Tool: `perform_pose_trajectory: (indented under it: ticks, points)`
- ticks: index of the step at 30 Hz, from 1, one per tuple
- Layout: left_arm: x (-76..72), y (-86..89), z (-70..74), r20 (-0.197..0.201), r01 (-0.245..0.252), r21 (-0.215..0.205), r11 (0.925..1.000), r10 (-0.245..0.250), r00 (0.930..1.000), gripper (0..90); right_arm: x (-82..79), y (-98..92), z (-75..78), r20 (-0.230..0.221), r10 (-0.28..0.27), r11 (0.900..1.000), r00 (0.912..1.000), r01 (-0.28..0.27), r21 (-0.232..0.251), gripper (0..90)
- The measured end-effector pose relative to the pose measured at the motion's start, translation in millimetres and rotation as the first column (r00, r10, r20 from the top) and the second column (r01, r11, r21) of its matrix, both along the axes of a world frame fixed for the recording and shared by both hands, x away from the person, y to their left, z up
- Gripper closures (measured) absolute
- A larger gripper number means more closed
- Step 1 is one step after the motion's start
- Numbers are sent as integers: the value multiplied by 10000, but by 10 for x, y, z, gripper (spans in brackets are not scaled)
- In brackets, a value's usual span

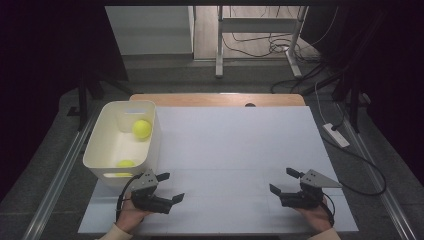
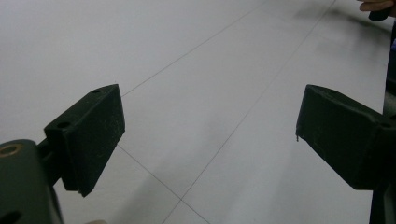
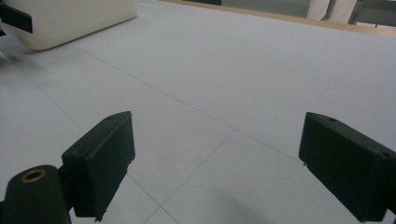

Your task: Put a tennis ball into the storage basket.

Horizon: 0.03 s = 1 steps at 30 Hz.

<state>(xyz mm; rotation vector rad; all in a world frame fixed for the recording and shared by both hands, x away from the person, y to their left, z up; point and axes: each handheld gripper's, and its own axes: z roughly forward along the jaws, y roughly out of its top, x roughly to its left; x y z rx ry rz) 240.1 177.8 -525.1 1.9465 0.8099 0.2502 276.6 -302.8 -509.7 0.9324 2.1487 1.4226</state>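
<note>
Two yellow-green balls lie in a cream plastic bin [image 1: 150, 145] at the table's left: one ball [image 1: 141, 129] toward the far end, the other ball [image 1: 125, 164] at the near end. My left gripper [image 1: 171, 186] rests low over the white table sheet just in front of the bin, jaws wide apart with nothing between them [image 2: 210, 144]. My right gripper [image 1: 284, 181] sits near the front right of the sheet, also open and empty [image 3: 217, 158]. The bin's corner [image 3: 70, 21] appears at the top left of the right gripper view.
A white sheet [image 1: 235, 145] covers the wooden table [image 1: 220, 99]. Beyond it stand a metal desk frame [image 1: 260, 30] and floor cables. A power strip [image 1: 336, 135] lies on the floor to the right. Dark curtains flank both sides.
</note>
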Motion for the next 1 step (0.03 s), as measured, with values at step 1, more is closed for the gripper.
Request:
perform_pose_trajectory:
  ticks: [1]
  points:
    - [0, -1, 1, 6, -1, 2, 10000, 1, 10000, 86, 0, -1, 0, -2, 3, 10000, 10000, -3, 10, 105]
